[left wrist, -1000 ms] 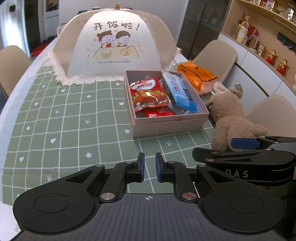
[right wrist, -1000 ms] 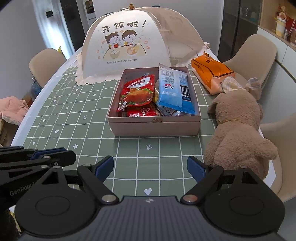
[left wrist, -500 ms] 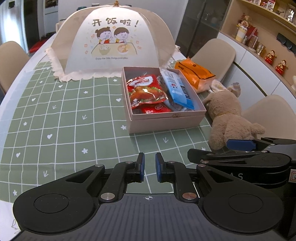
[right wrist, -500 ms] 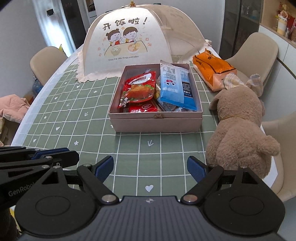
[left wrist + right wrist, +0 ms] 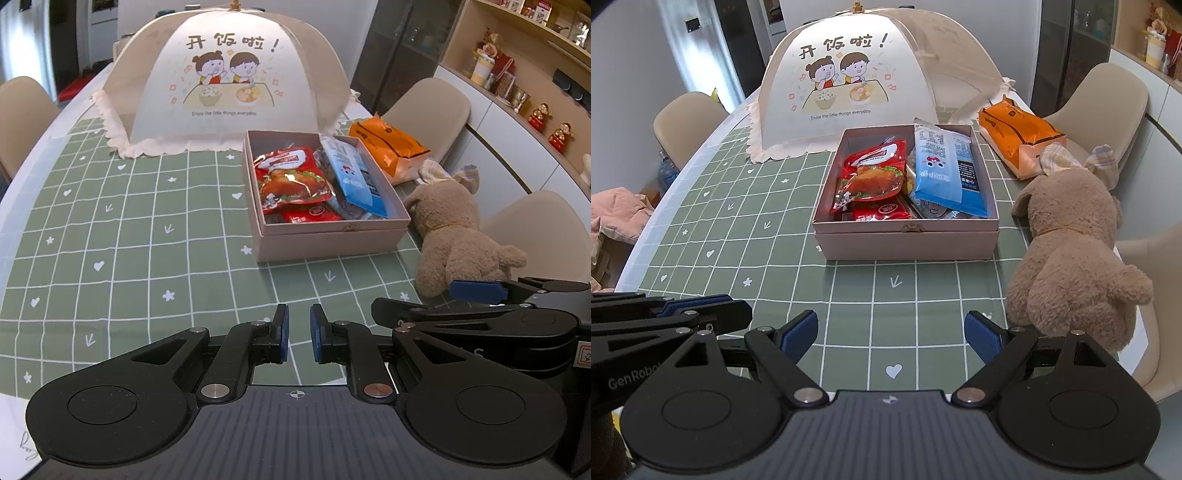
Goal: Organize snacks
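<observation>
An open pale pink box [image 5: 332, 243] [image 5: 905, 245] stands on the green checked tablecloth [image 5: 129, 240] and holds snacks. Inside lie a red chicken packet [image 5: 291, 181] [image 5: 871, 173], a blue packet [image 5: 351, 173] [image 5: 942, 166] and a small red packet [image 5: 310, 214] [image 5: 882, 212]. An orange snack bag [image 5: 388, 144] [image 5: 1015, 136] lies outside the box, behind it on the right. My left gripper [image 5: 297, 332] hovers near the table's front edge, shut with nothing between its pads. My right gripper [image 5: 891, 334] hangs beside it, open and empty, well short of the box.
A brown plush toy [image 5: 454, 236] [image 5: 1075, 251] lies right of the box at the table's edge. A mesh food cover [image 5: 225, 77] [image 5: 857, 74] with a cartoon print stands behind the box. Beige chairs [image 5: 1108, 96] ring the table; shelves [image 5: 517, 74] line the right wall.
</observation>
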A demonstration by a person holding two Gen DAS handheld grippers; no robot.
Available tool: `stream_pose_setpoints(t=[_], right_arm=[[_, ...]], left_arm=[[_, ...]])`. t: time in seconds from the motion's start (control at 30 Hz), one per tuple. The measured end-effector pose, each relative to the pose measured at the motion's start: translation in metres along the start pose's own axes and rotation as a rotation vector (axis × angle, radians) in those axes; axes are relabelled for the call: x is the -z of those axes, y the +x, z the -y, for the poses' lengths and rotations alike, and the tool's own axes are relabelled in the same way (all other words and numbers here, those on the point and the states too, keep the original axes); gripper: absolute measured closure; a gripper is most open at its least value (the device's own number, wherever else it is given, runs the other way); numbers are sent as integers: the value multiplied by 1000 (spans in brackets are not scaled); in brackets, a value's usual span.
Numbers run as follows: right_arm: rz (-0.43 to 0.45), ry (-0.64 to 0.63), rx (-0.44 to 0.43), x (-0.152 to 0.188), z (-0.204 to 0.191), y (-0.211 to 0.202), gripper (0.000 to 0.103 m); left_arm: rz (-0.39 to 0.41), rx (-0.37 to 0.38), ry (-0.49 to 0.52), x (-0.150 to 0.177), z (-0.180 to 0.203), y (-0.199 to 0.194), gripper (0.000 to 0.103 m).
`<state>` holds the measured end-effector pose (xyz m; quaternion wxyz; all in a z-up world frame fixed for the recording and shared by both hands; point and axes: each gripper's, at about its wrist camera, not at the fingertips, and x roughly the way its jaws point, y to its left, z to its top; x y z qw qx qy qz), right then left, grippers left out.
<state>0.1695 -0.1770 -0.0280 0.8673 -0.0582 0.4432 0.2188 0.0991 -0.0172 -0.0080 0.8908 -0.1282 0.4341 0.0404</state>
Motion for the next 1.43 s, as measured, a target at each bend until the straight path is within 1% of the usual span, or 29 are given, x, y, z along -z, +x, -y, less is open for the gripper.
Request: stream_pose_setpoints(t=[0.87, 1.27, 1.37, 1.43], right_arm=[[2, 16, -11, 0, 7, -4, 16], [-7, 24, -9, 1, 9, -1, 16], [-9, 25, -6, 2, 9, 0, 16], [-10, 26, -2, 3, 9, 2, 16]], left_arm=[[-16, -4, -24, 0, 2, 4, 87], [-28, 8, -23, 0, 1, 8, 87], [-20, 15, -17, 2, 0, 10, 87], [-14, 4, -15, 4, -1, 12, 87]])
